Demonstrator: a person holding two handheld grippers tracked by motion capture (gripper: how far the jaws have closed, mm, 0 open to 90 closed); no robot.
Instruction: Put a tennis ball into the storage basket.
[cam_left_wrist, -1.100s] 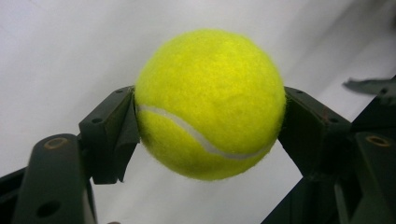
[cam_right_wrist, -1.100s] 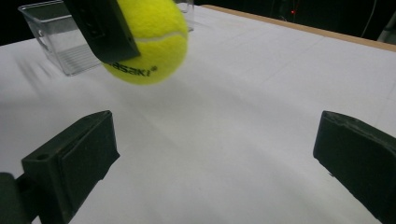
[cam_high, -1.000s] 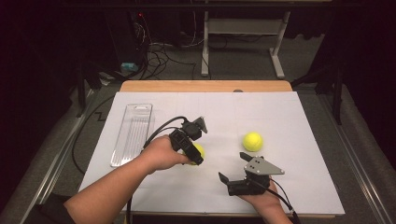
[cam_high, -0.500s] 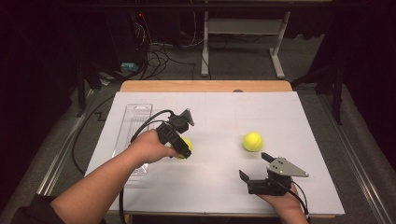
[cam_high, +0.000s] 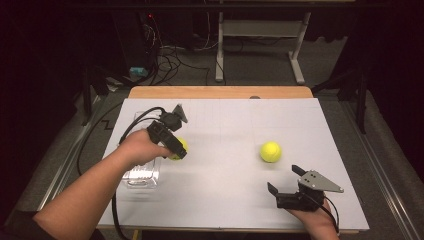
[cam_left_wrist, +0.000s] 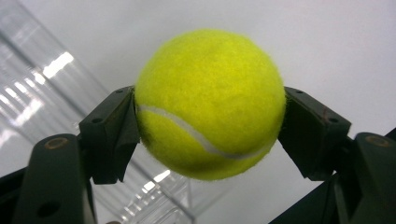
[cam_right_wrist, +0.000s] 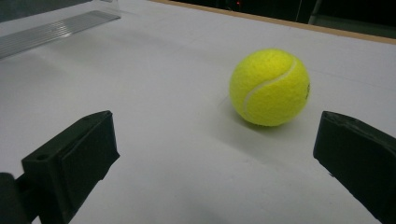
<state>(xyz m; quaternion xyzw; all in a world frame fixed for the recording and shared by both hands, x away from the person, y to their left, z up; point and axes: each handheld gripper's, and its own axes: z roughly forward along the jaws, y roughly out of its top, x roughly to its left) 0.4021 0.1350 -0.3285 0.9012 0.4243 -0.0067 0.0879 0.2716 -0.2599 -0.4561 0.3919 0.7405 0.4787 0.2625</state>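
High view puts my left gripper (cam_high: 176, 150) over the left part of the white surface (cam_high: 225, 200), with its fingers clenched on a yellow tennis ball (cam_high: 178, 148). That ball sits just beside the right edge of a clear plastic tray (cam_high: 137, 175), which lies along the left side of the surface under my left forearm (cam_high: 95, 185). A black cable (cam_high: 140, 120) loops from the gripper's back out over the tray.

From the left gripper view, I see the held ball (cam_left_wrist: 210, 105) pressed between my two black fingers (cam_left_wrist: 112, 135), one pad on each side, its white seam curving across the lower front. The ribbed clear wall of the tray (cam_left_wrist: 37, 88) shows behind it to the left; the ball is off the white surface below it.

My right gripper (cam_high: 287, 185) hangs near the front right edge of the surface, its fingers spread apart with nothing between them, the grey three-cornered plate (cam_high: 320, 181) on top. A second tennis ball (cam_high: 270, 151) rests on the surface a little way beyond it, apart from the fingers.

From the right gripper view, that second ball (cam_right_wrist: 269, 87) lies ahead and to the right of centre, untouched, between the lines of my two released fingers (cam_right_wrist: 79, 154), with the tray's edge (cam_right_wrist: 56, 30) far off at upper left.
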